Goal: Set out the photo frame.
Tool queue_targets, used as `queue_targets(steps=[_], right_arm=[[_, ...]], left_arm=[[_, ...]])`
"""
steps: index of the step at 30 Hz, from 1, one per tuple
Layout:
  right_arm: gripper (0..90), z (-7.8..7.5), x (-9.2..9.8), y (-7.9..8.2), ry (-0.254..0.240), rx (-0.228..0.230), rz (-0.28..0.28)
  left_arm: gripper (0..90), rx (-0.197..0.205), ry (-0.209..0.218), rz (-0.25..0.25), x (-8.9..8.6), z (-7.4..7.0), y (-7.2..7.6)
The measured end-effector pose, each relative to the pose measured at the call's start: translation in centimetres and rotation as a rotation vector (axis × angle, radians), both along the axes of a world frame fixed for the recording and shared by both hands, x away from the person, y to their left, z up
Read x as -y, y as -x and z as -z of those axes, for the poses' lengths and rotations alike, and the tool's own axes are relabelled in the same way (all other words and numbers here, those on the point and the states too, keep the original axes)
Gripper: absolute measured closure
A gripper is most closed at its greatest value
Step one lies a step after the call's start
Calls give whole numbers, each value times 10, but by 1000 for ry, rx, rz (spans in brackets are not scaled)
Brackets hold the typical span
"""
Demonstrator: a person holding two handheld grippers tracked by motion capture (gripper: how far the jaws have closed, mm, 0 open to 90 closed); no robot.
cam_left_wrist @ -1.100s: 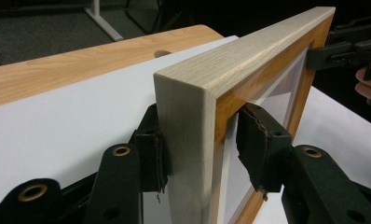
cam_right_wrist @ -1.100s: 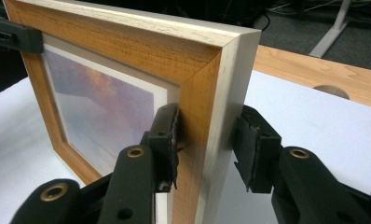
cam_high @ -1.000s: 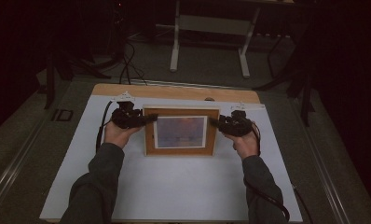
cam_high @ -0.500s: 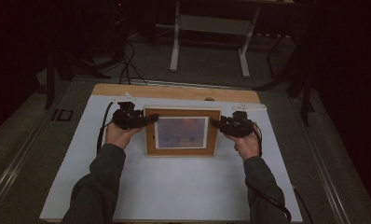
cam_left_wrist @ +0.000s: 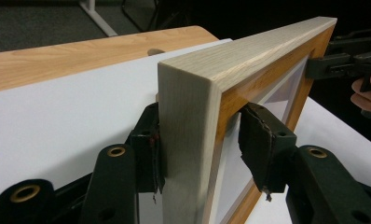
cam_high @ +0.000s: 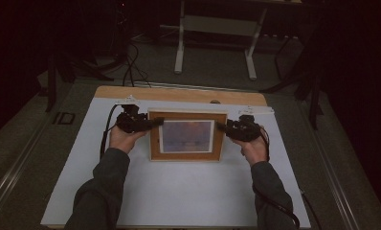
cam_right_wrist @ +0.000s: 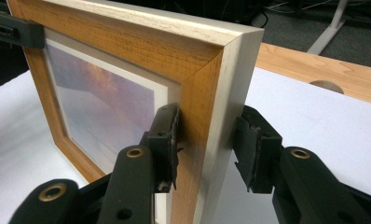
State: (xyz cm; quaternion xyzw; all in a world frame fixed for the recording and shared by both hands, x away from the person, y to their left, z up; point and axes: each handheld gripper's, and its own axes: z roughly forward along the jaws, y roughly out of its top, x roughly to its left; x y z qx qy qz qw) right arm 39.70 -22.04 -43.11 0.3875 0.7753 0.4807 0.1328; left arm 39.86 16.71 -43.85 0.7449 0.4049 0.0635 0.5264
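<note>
The left tongs stand at the left edge of the frame, and their jaws have just been opening with that edge between them. In the left gripper view the left tongs have one pad against the pale outer side of the frame, while the other pad stands a little clear of the front face, so the grip is loose and not pressing. The right tongs meet the right edge. In the right gripper view the right tongs have one pad touching the orange front of the frame; the other pad sits just off the pale back edge, with a slim gap showing. Their jaws are about half spread, and I cannot tell whether they truly clamp.

The frame is wooden, orange-brown in front and pale on its outer sides, with a white mat around a hazy purple and orange picture. It stands upright between the two tongs, in the far middle part of the surface, its lower edge near or on the white sheet.

Each hand grips its tool from below, the other hand on the right, dark sleeves behind. Past the white sheet runs a strip of bare wood. Farther back, on the dark floor, stands a white stand.
</note>
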Motion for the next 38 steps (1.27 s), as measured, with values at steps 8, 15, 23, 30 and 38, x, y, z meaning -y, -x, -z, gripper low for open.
queue_targets(steps=[8,15,23,30,38], right_arm=[[554,4,1,1,35,-12,-4],[532,1,4,5,33,-9,-10],[528,-5,14,11,35,-7,-1],[533,-8,24,17,39,-10,8],[551,-3,37,22,62,-37,30]], left_arm=[[434,19,-15,-44,-4,-2,5],[446,27,-21,-54,-17,-12,12],[468,47,-17,-66,-35,-23,24],[492,55,-27,-84,-44,-30,35],[501,40,-58,-128,-53,-27,47]])
